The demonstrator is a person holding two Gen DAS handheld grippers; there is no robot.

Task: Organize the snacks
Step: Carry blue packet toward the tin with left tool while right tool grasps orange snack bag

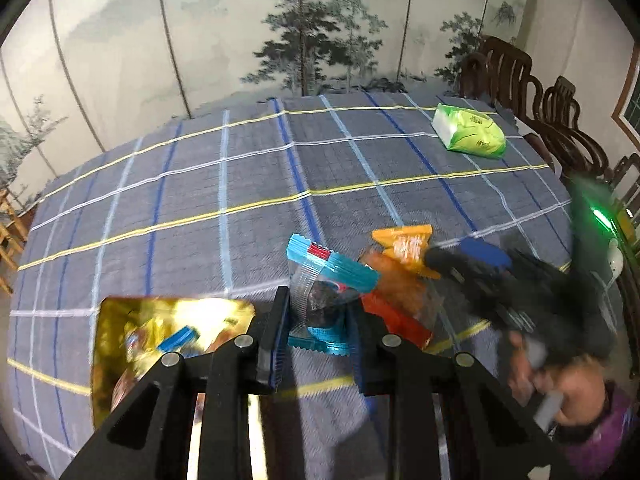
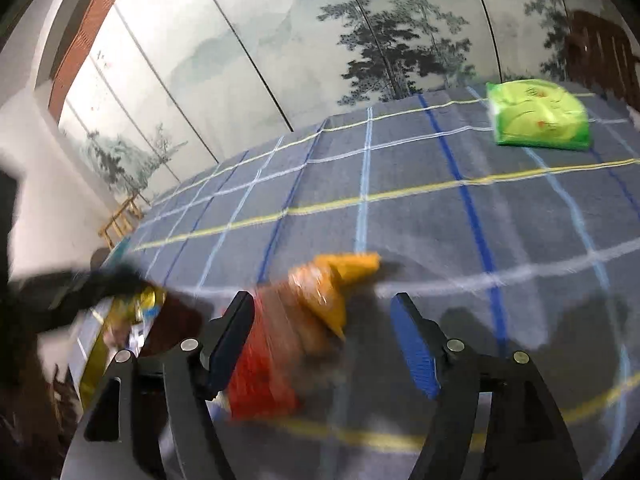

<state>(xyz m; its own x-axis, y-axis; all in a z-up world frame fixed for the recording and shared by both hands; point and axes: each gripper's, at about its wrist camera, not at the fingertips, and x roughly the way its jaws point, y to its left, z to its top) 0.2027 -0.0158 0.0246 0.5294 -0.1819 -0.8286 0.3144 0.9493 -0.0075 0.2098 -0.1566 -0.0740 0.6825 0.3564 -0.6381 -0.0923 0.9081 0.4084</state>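
The blue-edged clear snack packet (image 1: 320, 304) sits pinched between the left gripper's (image 1: 318, 332) fingers, above the checked-cloth desk (image 1: 224, 208). Just beside it lies an orange-and-red snack packet (image 2: 304, 320), framed by the right gripper's (image 2: 320, 340) wide-spread fingers. A shiny gold tray (image 1: 120, 320) holds more snacks nearby.

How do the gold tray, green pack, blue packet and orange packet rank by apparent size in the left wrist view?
1. gold tray, partly hidden by the gripper
2. blue packet and orange packet: alike, overlapping, so unranked
3. green pack, though it lies farthest away, so its true size is unsure
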